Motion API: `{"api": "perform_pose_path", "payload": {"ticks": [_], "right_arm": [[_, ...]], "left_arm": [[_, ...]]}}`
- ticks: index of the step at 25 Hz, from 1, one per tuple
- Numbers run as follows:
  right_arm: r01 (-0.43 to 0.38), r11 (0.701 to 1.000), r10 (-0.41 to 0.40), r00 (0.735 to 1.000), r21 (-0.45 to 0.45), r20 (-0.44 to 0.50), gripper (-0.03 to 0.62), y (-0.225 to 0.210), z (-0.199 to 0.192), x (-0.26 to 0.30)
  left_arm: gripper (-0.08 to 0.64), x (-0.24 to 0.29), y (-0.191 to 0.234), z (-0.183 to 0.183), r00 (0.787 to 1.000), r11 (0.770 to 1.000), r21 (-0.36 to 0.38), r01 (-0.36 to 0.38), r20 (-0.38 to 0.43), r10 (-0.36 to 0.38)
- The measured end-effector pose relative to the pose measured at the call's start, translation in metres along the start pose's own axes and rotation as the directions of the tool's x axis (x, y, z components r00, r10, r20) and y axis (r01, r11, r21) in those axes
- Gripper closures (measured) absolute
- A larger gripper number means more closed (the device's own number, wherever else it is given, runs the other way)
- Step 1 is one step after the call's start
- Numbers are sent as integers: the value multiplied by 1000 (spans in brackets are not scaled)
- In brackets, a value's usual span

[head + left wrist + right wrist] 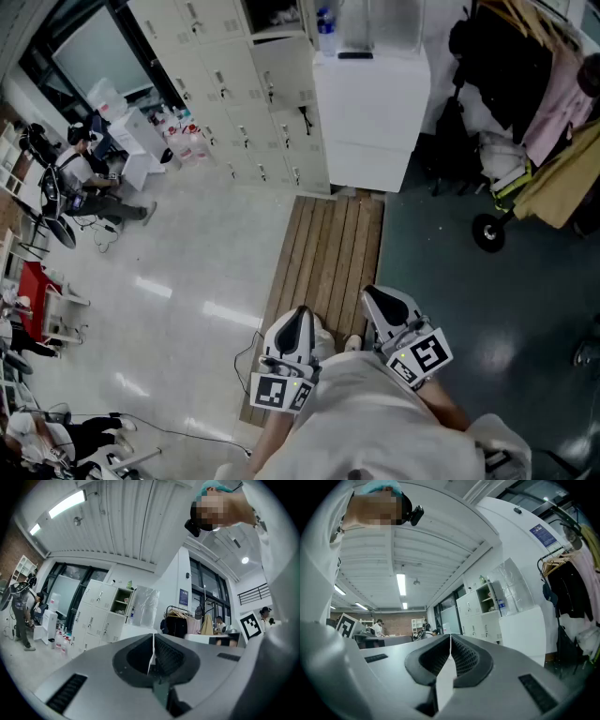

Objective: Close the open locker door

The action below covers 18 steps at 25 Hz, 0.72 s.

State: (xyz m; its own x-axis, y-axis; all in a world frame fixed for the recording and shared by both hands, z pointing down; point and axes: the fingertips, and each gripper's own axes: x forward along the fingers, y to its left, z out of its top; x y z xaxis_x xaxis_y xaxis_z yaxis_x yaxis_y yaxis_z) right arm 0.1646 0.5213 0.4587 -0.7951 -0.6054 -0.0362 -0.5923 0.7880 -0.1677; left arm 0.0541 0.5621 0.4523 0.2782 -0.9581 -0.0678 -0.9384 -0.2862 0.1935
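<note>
**Both tools closed and empty at 6 o'clock; locker still far off**

Left tool (300,319) and right tool (375,300): level, jaws pressed together on nothing. Wooden slat mat (328,253) runs toward 12 o'clock. White cabinet (370,122) stands at 12, locker bank (234,103) at 11, with the open compartment (274,17) at its top beside the cabinet; its door is not clearly made out. Judged step: the approach. Next: cross the mat, reach up, push the door shut. Clothes rack (534,84) at 2 and bottles (183,141) at 10 lie off the path; the cabinet crowds the locker.
</note>
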Motion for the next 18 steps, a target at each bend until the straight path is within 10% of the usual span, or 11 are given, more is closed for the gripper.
{"api": "perform_pose_path", "payload": {"ticks": [18], "right_arm": [[34, 999, -33, 999, 18, -37, 560, -9, -13, 1]], "left_arm": [[543, 19, -8, -11, 996, 998, -6, 68, -55, -69]]}}
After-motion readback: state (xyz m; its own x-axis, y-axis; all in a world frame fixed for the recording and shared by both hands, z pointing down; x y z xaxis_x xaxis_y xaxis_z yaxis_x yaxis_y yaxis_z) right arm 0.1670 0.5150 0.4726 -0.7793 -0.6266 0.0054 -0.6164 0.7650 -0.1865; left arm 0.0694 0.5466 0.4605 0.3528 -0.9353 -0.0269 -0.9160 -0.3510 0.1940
